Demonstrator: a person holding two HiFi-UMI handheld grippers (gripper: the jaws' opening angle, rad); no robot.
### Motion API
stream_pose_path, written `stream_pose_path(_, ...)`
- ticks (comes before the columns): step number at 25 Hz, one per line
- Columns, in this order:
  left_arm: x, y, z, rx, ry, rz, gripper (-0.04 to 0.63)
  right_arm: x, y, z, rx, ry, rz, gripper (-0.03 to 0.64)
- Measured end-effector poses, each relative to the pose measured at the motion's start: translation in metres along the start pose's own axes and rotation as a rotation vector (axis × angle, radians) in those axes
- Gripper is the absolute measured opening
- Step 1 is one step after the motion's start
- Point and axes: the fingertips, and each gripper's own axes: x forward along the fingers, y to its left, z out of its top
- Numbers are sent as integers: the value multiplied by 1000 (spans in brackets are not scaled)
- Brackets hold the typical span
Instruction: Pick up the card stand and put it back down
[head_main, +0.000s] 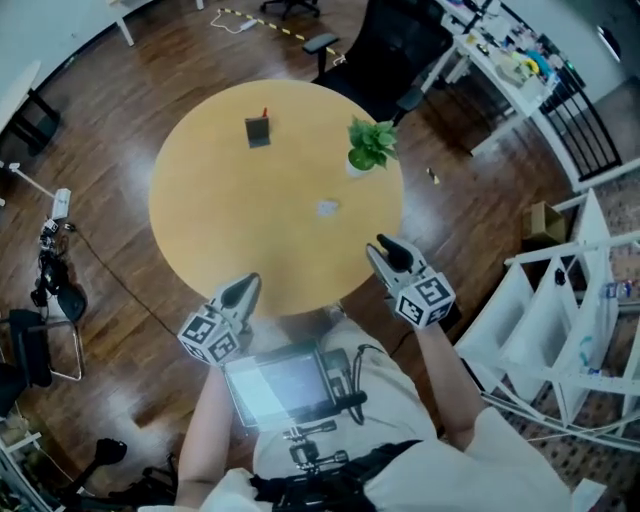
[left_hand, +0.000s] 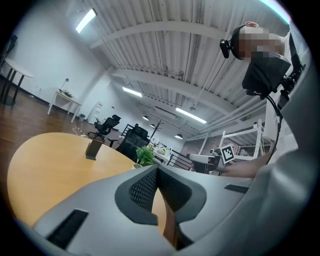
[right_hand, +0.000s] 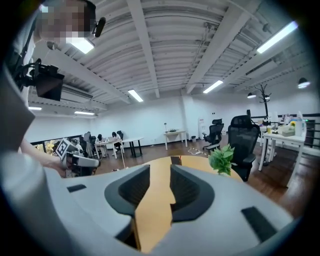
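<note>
Card stand (head_main: 258, 131), eleven o'clock on table (head_main: 230, 225): likely light, stiff, tippy; pinch its sides. Right gripper (head_main: 386, 252) gapes empty; left gripper (head_main: 243, 291) pinched together.

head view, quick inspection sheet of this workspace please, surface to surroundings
surface: round wooden table
job's things: card stand upright near the far edge, untouched
clutter: potted plant on the table's right; small white scrap near the middle
grippers: left hand-held gripper jaws together, empty; right hand-held gripper jaws apart, empty; both at the near edge
cables: thin cable on the floor, left; yellow-black cable beyond the table
surroundings: wooden floor, black office chair, white shelving
</note>
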Motion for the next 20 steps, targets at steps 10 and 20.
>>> stream_pose_path(10, -34, -40, -41, -24, 50, -48, 0, -30, 25, -15, 3, -8, 38, 132)
stream_pose_path(20, -50, -82, -36, -12, -39, 140, 0, -91, -10, -15, -4, -61, 92, 121)
